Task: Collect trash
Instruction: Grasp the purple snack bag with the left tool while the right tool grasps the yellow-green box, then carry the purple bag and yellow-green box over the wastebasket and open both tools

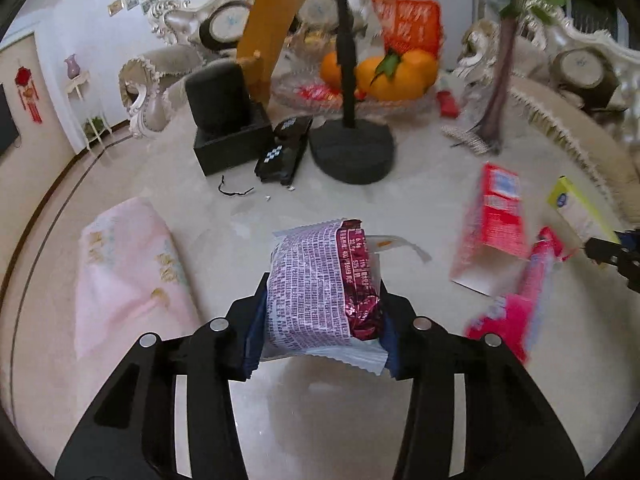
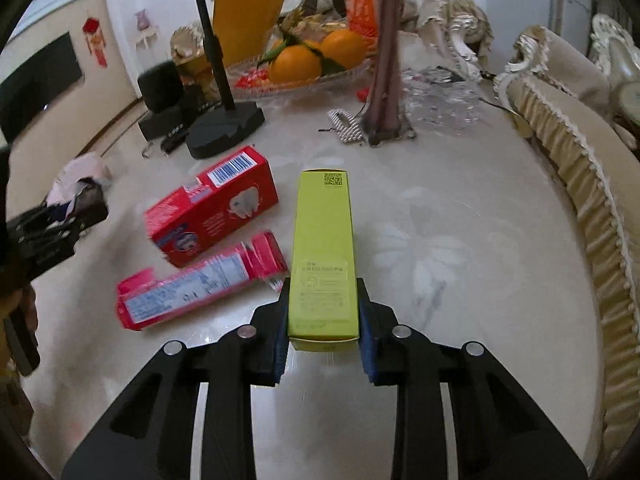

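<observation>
My left gripper (image 1: 320, 312) is shut on a crinkled snack wrapper (image 1: 316, 288), white with purple print and a dark red foil side; both blue pads press its flanks. My right gripper (image 2: 323, 320) is shut on a long yellow-green carton (image 2: 324, 252) that points away along the fingers. On the marble tabletop (image 2: 460, 248) lie a red box (image 2: 212, 208) and a flattened pink-red carton (image 2: 200, 284). The left wrist view shows the same red box (image 1: 496, 216) and pink carton (image 1: 524, 300) at the right, blurred, with the yellow carton (image 1: 576, 208) and the right gripper's tip beyond.
A pink tissue pack (image 1: 128, 268) lies left of the wrapper. A black stand base (image 1: 352, 152), black box (image 1: 228, 120), remote controls (image 1: 284, 152), fruit dish with oranges (image 1: 384, 76) and vase stem (image 2: 386, 60) crowd the table's far side. A fringed sofa arm (image 2: 592, 184) borders the right.
</observation>
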### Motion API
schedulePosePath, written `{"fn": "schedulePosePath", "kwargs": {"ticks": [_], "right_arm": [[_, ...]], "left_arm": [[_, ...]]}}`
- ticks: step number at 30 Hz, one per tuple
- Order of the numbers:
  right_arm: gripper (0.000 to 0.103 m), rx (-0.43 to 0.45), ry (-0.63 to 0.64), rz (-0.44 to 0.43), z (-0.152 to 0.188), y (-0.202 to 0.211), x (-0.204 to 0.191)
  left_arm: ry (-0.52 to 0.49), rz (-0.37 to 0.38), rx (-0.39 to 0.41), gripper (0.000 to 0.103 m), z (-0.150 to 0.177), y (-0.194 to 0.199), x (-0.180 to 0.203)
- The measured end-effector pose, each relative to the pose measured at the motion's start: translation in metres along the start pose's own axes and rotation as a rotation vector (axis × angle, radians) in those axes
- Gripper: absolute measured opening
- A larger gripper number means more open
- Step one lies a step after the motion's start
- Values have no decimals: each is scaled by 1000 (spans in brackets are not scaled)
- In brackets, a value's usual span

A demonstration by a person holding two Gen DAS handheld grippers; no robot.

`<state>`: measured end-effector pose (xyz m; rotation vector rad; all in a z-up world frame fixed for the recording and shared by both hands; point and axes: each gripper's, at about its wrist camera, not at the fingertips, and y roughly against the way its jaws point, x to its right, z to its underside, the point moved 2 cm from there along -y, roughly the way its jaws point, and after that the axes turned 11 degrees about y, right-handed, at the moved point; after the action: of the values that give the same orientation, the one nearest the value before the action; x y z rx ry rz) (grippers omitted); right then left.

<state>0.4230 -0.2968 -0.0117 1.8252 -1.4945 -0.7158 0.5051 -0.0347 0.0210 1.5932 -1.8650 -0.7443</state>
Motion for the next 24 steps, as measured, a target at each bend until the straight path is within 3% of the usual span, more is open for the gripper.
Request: {"fn": "schedulePosePath", "kwargs": {"ticks": [5,12,17,21,24], "right_arm": [[27,79,-10,-35,30,62,-10],[27,88,-1,-97,104,116,-33],[27,55,-33,-99,151,125,-44],[27,35,-47,-61,170,125,-48],[27,56,-51,-82,184,138,-52]], "left_arm": [[-8,72,49,46,37,73,5],[-39,157,77,46,146,181,12],[-9,214,33,46,227,222,16],[-6,227,37,46,265,240,22],[-17,232,33,46,289,251,27]]}}
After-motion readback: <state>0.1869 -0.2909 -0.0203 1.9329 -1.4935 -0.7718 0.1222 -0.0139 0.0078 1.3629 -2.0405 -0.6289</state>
